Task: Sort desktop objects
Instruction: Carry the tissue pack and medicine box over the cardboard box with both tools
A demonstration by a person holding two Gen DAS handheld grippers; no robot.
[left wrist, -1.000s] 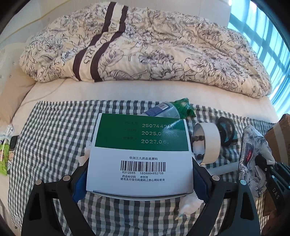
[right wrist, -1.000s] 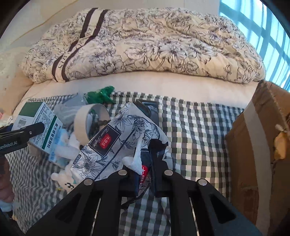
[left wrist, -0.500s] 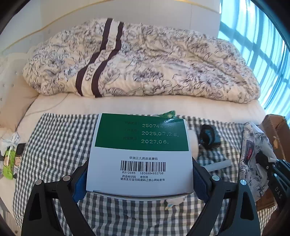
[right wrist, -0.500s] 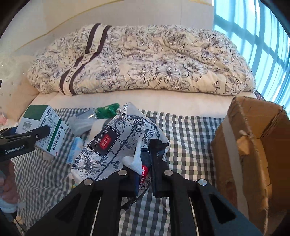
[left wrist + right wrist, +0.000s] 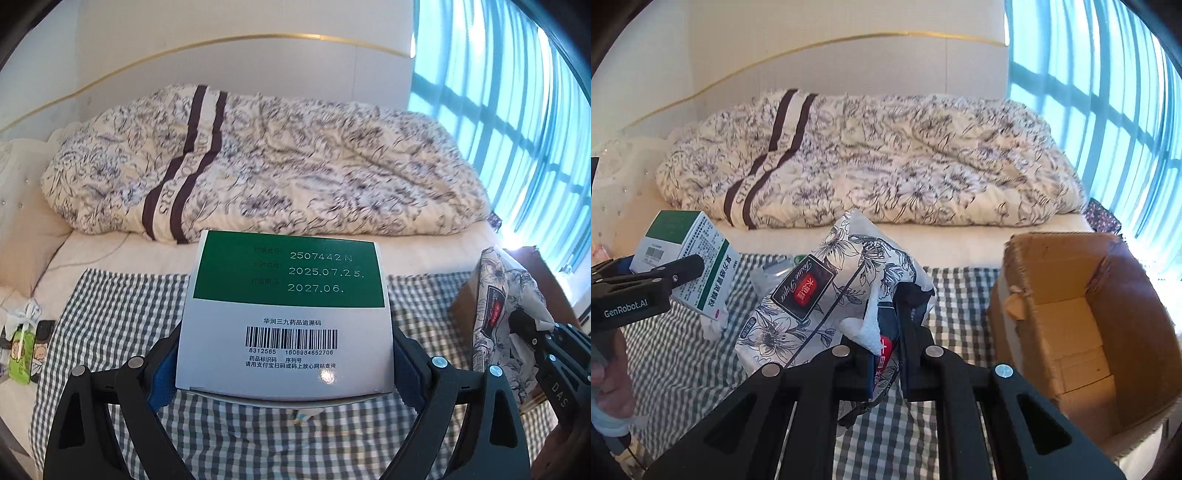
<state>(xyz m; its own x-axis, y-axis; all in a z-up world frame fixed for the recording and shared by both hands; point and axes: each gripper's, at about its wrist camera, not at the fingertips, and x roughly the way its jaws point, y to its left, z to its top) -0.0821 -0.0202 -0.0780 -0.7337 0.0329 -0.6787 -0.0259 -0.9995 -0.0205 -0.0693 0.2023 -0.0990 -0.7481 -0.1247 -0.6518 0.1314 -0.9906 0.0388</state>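
1. Box [image 5: 284, 317], green and white, sits clamped between my left claw's [image 5: 284, 365] pads, above the checked cloth [image 5: 110, 317] on the bed.
2. My right claw [image 5: 886, 332] is clenched on the floral tissue pack [image 5: 827, 295].
3. To the pack's right stands an open carton [image 5: 1082, 332].
4. A quilt [image 5: 295, 166] lies at the far side.

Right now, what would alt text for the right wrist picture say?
A black claw pinches a floral tissue pack above a checked cloth. An open cardboard box sits right; another claw holds a green-and-white medicine box left.
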